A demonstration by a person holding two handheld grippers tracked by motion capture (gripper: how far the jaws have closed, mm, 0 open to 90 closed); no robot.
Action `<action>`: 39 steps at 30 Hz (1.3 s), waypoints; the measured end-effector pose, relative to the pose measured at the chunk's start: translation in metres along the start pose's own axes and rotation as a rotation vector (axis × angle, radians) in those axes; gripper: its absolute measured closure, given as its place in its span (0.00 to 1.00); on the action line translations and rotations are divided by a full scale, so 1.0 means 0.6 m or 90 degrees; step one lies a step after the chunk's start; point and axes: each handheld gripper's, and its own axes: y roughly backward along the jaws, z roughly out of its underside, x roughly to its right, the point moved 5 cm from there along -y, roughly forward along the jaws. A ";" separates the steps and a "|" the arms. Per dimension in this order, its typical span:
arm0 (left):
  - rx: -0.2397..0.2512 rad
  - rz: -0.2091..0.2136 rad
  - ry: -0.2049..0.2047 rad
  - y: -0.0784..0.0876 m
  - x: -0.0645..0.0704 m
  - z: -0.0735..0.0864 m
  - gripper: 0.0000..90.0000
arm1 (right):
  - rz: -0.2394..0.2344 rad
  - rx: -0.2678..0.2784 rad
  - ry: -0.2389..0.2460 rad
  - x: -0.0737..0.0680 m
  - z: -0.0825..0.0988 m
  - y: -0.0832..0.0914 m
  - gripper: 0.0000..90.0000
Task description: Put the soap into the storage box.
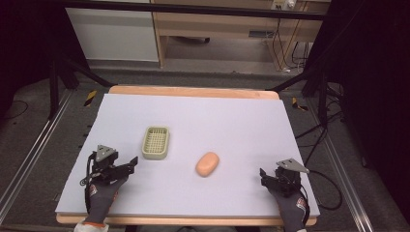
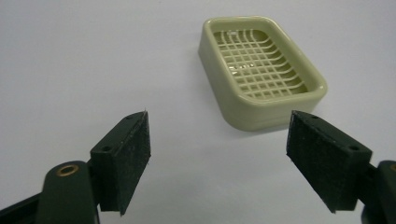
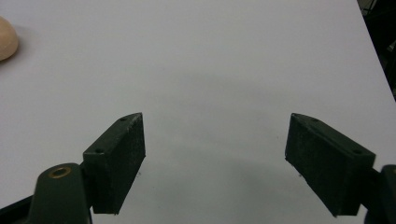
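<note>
So the tabletop (image 1: 232,121) has a pale lavender-white sheet over it, with just two things sitting out on it. There's a greenish-cream soap dish (image 1: 156,142) with a grid bottom, left of centre, and a peach-coloured bar of soap (image 1: 207,164) lying a bit to its right and closer to the person. The two are near each other but not touching, and the dish has nothing in it.

The left gripper (image 1: 131,163) is down at the near-left part of the tabletop, held in a dark gloved hand (image 1: 101,195), with its tips pointing toward the dish. Its jaws are spread wide and nothing is between them. In the left gripper view the soap dish (image 2: 261,70) sits just ahead of the jaws, off toward the right one, resting flat with its long side angled away.

The right gripper (image 1: 265,176) is at the near-right part of the tabletop, well apart from the soap. Same deal there: jaws wide apart, holding nothing. In the right gripper view the space between the jaws is bare sheet, and the edge of the soap (image 3: 7,37) peeks in at the top-left corner.
</note>
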 end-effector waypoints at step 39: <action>0.000 0.110 -0.106 -0.015 0.140 -0.071 0.26 | 0.002 0.000 0.008 -0.007 0.004 0.001 0.17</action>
